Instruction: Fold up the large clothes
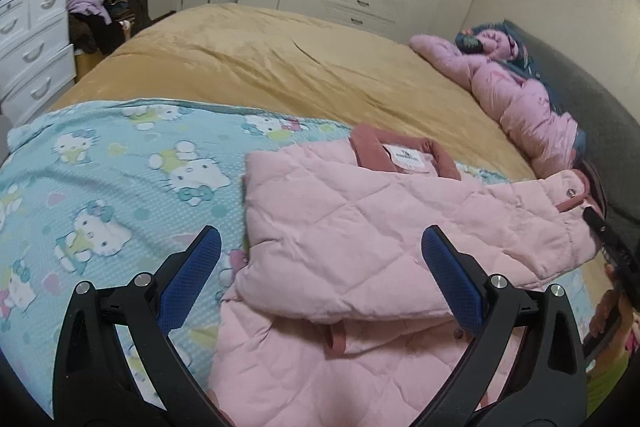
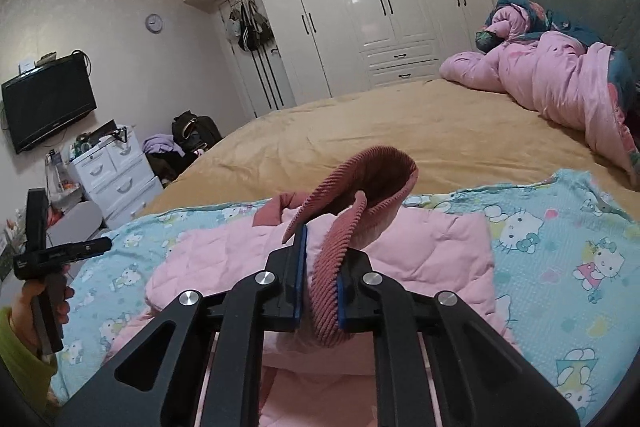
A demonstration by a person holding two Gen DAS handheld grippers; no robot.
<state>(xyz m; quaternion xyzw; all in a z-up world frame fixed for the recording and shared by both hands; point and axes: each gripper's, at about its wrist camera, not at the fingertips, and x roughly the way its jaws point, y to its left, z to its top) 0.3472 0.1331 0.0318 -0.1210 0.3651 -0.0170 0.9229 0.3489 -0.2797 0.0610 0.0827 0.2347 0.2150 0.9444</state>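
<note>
Pink quilted fabric fills the near part of both views: one padded jacket point(image 1: 360, 227) lies partly folded on a turquoise cartoon-cat blanket point(image 1: 100, 167), which is spread over the tan cover of the bed point(image 1: 280, 67). The jacket's lower hem is cut off by the frame edge, and its far sleeve runs toward the right edge of the left wrist view, where the right tool point(image 1: 600, 227) shows only as a dark sliver. The label at the collar point(image 1: 408, 157) is too small to read. In the right wrist view the right tool point(image 2: 320, 267) is clamped on a ribbed, dusty-rose cuff point(image 2: 360, 187), lifted above the jacket; the cuff hides much of what lies behind it. The left tool point(image 1: 320, 259) hangs above the jacket with its two blue pads point(image 1: 452, 275) spread wide, gripping nothing. One crumpled pink duvet point(image 2: 560, 79) lies by the headboard. Two tools are counted.
</note>
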